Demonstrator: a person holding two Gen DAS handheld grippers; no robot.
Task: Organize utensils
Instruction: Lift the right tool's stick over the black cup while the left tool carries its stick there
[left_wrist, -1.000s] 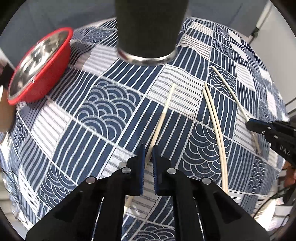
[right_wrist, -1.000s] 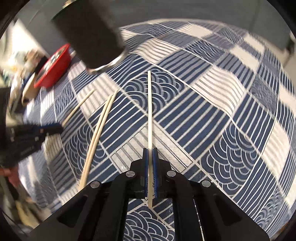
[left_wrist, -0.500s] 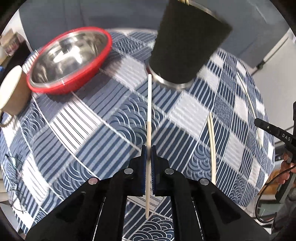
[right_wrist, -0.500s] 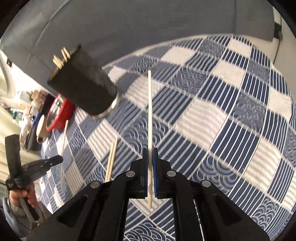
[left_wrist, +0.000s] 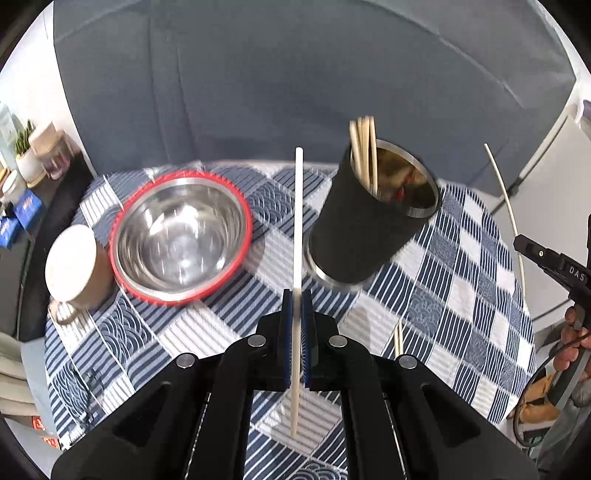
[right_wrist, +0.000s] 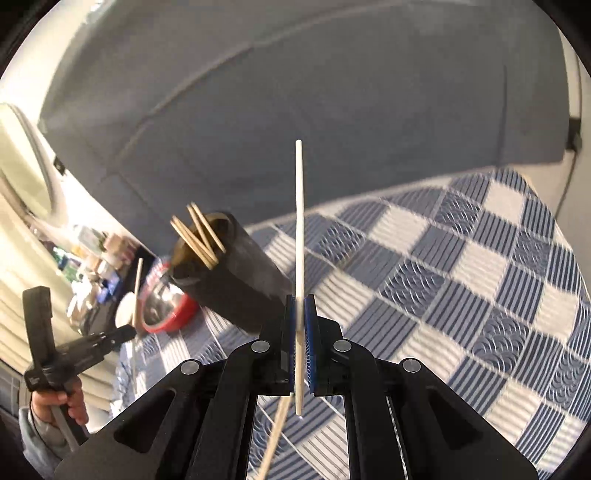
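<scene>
My left gripper (left_wrist: 296, 295) is shut on a pale chopstick (left_wrist: 297, 221), held above the table and pointing between the bowl and the holder. The black utensil holder (left_wrist: 362, 236) with a steel rim stands just right of it, with several chopsticks (left_wrist: 364, 155) inside. My right gripper (right_wrist: 300, 301) is shut on a second chopstick (right_wrist: 300, 221), raised to the right of the holder (right_wrist: 229, 280). Each gripper also shows in the other's view: the right gripper (left_wrist: 517, 242) at the right edge, the left gripper (right_wrist: 129, 330) at the left. A pair of chopsticks (left_wrist: 398, 338) lies on the cloth.
A red-rimmed steel bowl (left_wrist: 181, 236) and a brown paper cup (left_wrist: 74, 266) stand left of the holder on the blue-and-white patterned tablecloth (left_wrist: 461, 295). A grey sofa back (left_wrist: 295, 74) rises behind the table. A hand (right_wrist: 59, 402) grips the left tool's handle.
Both grippers have risen off the cloth, each carrying its chopstick, and tilted up. The holder's open mouth and the chopsticks inside it have come into sight.
</scene>
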